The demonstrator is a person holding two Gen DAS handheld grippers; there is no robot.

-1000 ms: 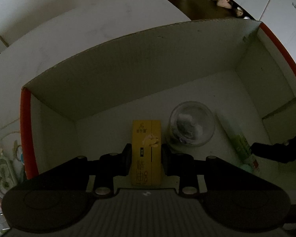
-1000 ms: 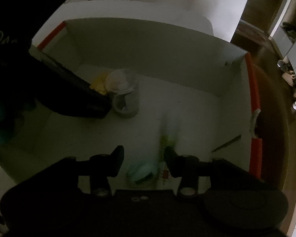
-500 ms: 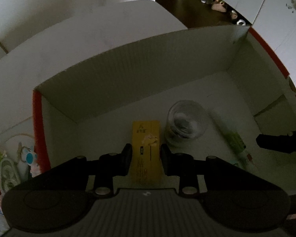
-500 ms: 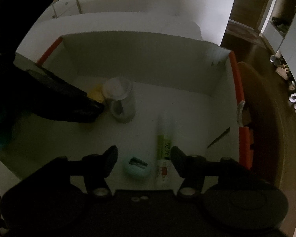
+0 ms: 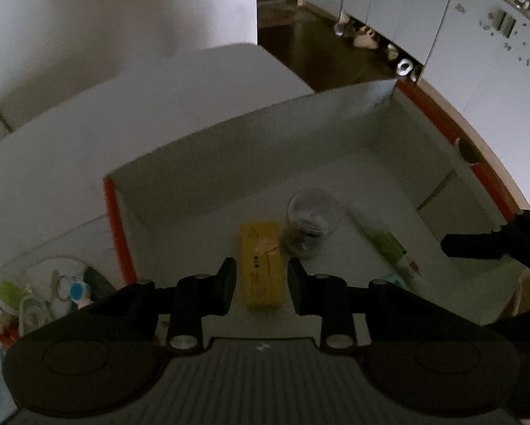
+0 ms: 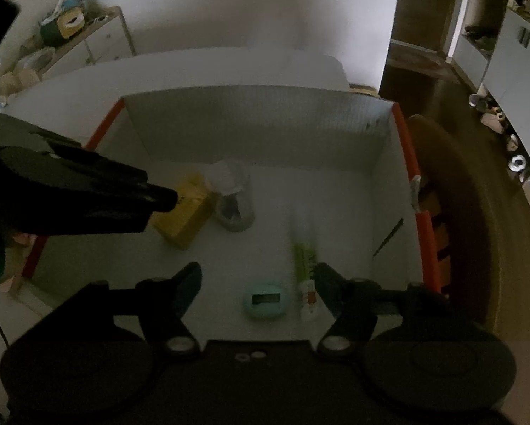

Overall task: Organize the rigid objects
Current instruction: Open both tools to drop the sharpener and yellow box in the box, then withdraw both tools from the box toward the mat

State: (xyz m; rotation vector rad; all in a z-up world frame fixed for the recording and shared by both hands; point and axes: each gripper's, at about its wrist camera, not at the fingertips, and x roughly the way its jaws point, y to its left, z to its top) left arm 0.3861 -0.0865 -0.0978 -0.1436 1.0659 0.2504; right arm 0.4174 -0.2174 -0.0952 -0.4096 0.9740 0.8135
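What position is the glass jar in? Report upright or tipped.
Upright. The glass jar stands on the box floor, mouth up, beside the yellow carton, which lies flat.

- This is a home.
- Shoes sit on the dark wood floor by white cupboards.
- A small white cabinet has bags and clutter piled on top.
- A doorway opens to another room.

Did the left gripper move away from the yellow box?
Yes. The left gripper has pulled up and back: the yellow box now lies free between its fingers and looks smaller, like the cardboard box.
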